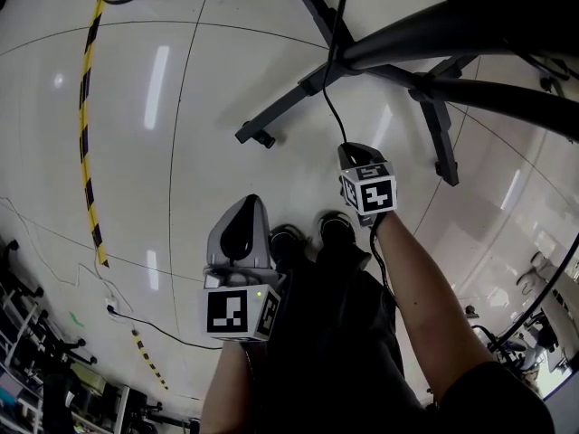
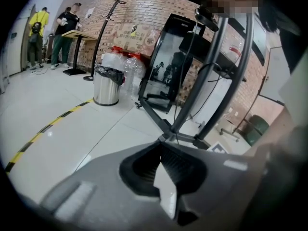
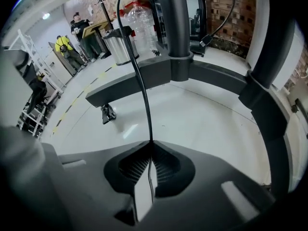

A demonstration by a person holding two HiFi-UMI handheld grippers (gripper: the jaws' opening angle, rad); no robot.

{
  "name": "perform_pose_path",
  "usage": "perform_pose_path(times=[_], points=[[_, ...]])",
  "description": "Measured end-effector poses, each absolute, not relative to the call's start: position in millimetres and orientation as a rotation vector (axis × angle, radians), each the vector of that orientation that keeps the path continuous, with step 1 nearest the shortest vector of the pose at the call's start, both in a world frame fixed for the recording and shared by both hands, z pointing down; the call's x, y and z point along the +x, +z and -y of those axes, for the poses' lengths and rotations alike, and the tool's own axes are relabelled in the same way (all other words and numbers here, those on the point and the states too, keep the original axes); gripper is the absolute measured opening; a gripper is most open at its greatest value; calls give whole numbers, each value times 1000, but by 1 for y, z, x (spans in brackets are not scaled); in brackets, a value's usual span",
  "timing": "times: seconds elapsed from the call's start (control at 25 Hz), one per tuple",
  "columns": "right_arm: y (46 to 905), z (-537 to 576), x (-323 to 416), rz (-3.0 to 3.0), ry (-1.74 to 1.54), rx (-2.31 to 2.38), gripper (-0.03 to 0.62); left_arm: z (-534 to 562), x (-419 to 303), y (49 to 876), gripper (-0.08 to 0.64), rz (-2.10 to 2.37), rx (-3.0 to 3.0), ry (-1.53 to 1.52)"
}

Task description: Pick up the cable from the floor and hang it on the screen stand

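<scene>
Holding the left gripper (image 2: pixel 161 143) low over the floor (image 1: pixel 181 170), jaws together at the tips and gripping nothing, so lending the cable no support. Passing rightward across a leg (image 1: pixel 288 105) of the screen stand (image 2: pixel 211 81) and the small wheel (image 1: pixel 263 139) at its end, both lying near the cable's line. Pinching the cable (image 3: pixel 140 71) in the right gripper (image 3: pixel 152 147), jaws closed down on the thin black cord. Leaving the cord running out of the tips and up alongside the post (image 3: pixel 177 23), clear of the floor along that stretch. Not making out any length trailing behind the jaws.

Risking a slip first: gripping so thin and smooth a cord at a single point, and probably losing it through the ribbed pads under any sharp upward pull. Risking a snag next: dragging slack across the leg or the wheel while lifting, and catching it there. Straining the far end by raising the cord beyond its slack. Possibly nudging or rolling the screen stand by tugging against that wheel. Treading on a loose length near the shoes (image 1: pixel 312 233), planted just beside both grippers. Bringing the empty left gripper in too late, and ending with a loop too short for draping over the screen stand.
</scene>
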State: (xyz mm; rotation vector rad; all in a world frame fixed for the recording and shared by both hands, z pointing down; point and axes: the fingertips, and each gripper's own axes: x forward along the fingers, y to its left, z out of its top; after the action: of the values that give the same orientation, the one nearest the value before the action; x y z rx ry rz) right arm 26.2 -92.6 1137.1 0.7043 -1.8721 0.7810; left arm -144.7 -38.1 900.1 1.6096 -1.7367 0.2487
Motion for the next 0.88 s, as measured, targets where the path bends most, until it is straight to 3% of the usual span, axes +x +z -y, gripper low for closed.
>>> perform_pose_path(times=[0.88], points=[[945,82,-5,2119,849,597,18,28,-112,787,3,1783,1684,216]])
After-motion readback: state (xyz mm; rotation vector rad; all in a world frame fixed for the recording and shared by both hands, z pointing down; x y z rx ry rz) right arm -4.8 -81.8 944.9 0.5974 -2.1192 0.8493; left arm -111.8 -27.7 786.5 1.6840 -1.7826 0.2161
